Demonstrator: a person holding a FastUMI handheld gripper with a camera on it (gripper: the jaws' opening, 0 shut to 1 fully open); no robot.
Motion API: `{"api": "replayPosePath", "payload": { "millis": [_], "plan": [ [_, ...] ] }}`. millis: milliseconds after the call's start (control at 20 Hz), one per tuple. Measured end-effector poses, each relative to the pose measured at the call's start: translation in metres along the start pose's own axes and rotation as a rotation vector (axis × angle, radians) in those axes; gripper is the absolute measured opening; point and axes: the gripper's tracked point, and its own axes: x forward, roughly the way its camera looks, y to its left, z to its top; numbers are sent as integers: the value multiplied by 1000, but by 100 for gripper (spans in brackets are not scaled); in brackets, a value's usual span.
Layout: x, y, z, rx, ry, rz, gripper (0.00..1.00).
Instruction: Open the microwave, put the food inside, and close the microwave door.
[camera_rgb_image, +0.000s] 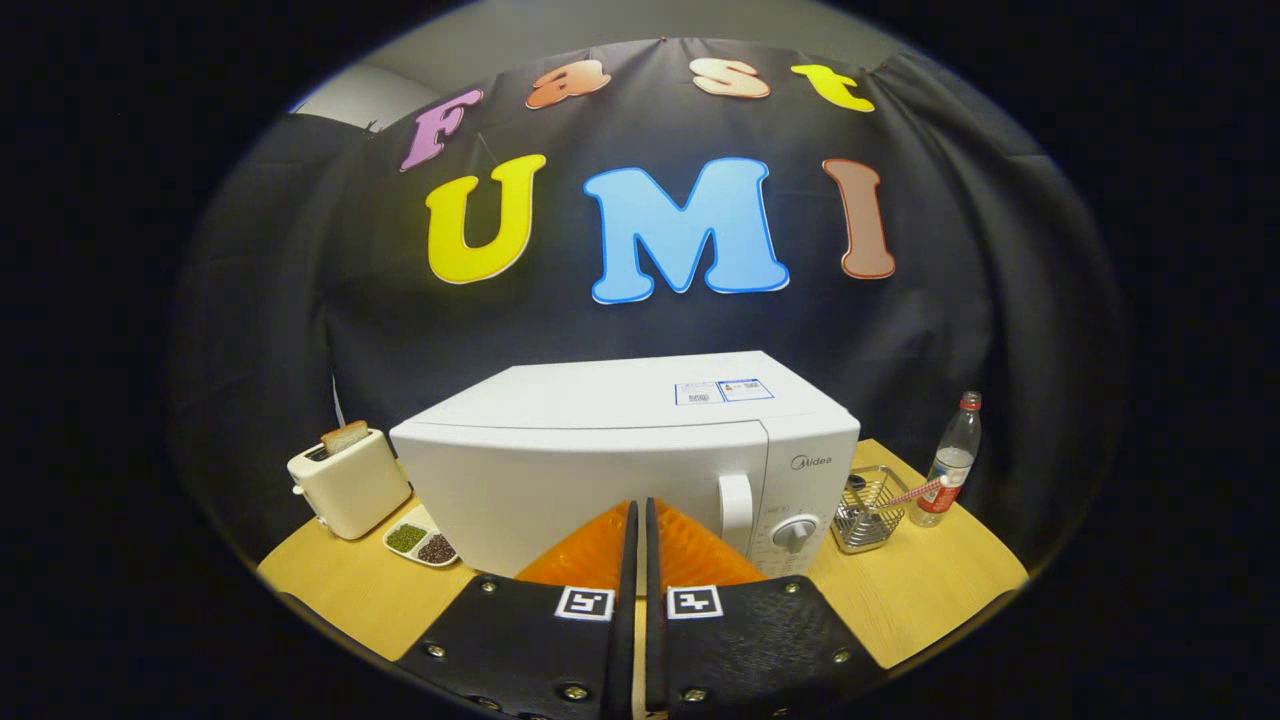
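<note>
**Tongs closed in front of a shut microwave door**

The tongs (637, 520) sit with their two fingers pressed together, only a thin slit between them and nothing held. They point at the lower front of the boxy white microwave oven (625, 460), which stands just ahead of them on the pale wooden bench (920, 590). Its door is shut, so the opening step is not yet done.

The white vertical door handle (735, 508) lies just to the right of the fingertips, with the round white dial (795, 533) beyond it on the control panel. That handle looks like the place to take hold: a stiff, smooth plastic bar, probably slippery, so the fingers would need to spread and close squarely around it or hook behind it. The door likely resists until its latch gives, and the oven looks heavy enough to stay put under a steady pull.

To the left stand a cream toaster (350, 485) with a slice of bread (345, 436) in it and a small white divided dish (422, 543) of dark and green food, a likely candidate for going inside; it is shallow and could spill if tilted. To the right are a wire basket (865, 512) and a clear plastic bottle (950, 462).
</note>
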Motion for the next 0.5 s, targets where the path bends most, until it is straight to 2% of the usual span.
{"api": "replayPosePath", "payload": {
  "millis": [500],
  "plan": [
    [-106,19,24,-50,-92,19,5]
  ]
}}
